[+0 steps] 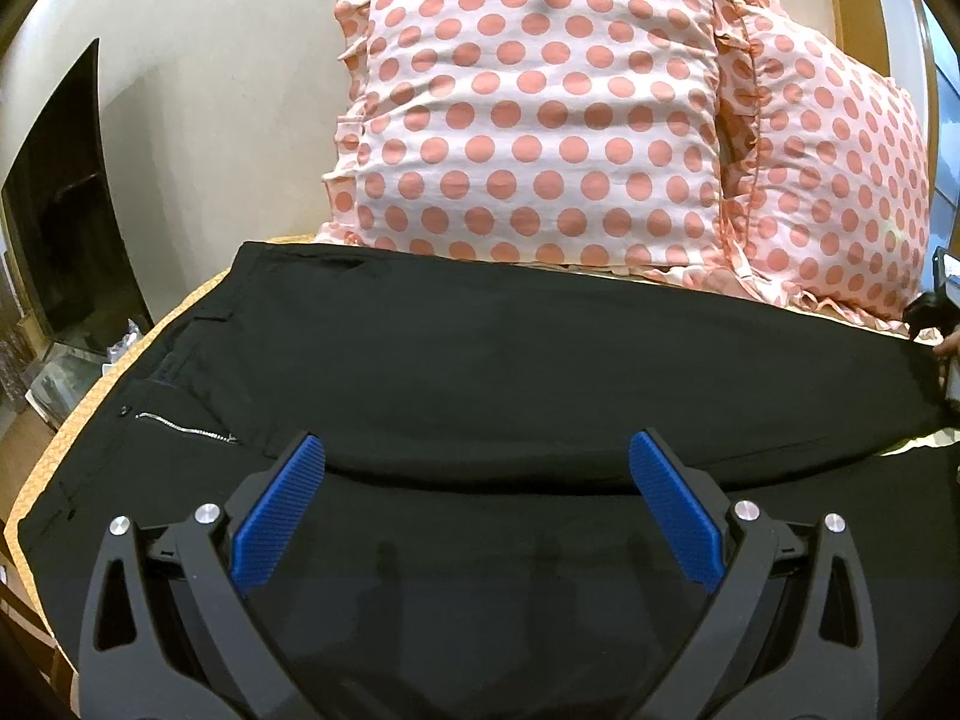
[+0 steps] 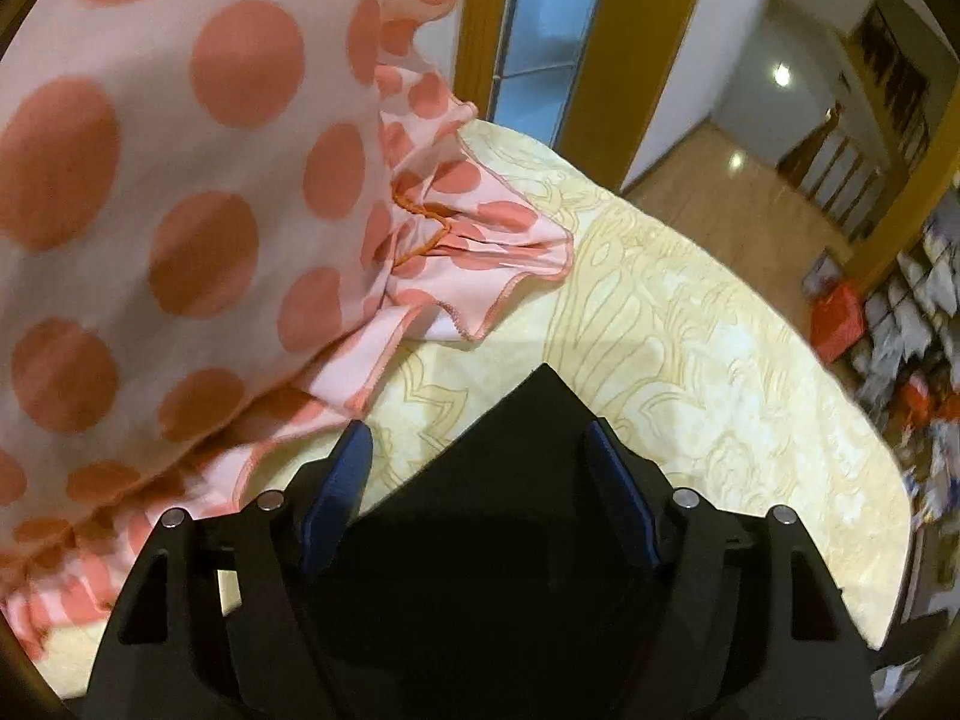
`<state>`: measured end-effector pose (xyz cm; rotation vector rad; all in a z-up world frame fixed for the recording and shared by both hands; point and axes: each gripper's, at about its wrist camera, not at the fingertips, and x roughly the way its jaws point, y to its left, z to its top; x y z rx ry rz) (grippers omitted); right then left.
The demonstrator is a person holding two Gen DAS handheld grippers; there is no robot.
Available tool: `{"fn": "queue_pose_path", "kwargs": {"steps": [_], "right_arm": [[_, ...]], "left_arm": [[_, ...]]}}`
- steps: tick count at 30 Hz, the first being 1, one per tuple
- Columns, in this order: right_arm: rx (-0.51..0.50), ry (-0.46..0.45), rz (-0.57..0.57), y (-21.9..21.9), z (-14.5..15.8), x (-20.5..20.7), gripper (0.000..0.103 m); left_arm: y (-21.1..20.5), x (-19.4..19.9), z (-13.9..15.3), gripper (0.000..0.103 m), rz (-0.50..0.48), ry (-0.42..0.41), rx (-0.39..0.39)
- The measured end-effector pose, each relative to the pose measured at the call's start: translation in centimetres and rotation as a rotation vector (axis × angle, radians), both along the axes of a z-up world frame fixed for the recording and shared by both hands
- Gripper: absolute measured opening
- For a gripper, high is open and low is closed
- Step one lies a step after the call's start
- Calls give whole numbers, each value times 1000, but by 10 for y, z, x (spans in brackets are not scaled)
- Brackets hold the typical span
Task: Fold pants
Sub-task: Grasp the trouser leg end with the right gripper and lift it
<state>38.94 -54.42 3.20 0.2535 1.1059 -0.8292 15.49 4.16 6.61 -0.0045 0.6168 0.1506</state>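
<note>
The pants' far hem is cut off; they are spread under the released left gripper, a corner lying between the parted fingers of the right gripper.

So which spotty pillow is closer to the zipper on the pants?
The big front pillow, facing the camera. The other pillow is tucked behind it, farther from the pants' zipper.

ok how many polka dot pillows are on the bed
2: one pillow directly behind the black pants, and a second pillow to its right, partly overlapped by the first. More could be hidden.
</note>
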Motion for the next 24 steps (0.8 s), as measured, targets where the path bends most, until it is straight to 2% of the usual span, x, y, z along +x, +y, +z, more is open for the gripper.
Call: {"fn": "queue_pose_path", "kwargs": {"steps": [2,4,5,9,10,13,16,19,24], "right_arm": [[8,-9,26,-1,-3,-11,62],[59,-45,37,-4,-2,-30,54],[100,-73,43,-9,-1,-41,48],[218,-179,75,-21,1,-78,34],[252,-216,78,-25,3,-87,27],[385,-328,58,-37,3,-107,13],[523,-478,54,-50,1,-129,9],[554,-596,110,-37,26,-154,8],[631,-813,198,-34,60,-215,8]], "left_arm": [[1,-1,0,101,4,-5,-7],[2,-2,1,101,14,-13,-10],[3,-4,1,101,20,-20,-10],[1,-11,5,101,36,-57,7],[-1,-14,7,101,31,-76,15],[-11,-23,12,101,-3,-126,51],[-19,-26,12,101,-47,-111,81],[-18,-29,11,101,-66,-85,70],[0,-33,20,101,-39,-82,-5]]}}
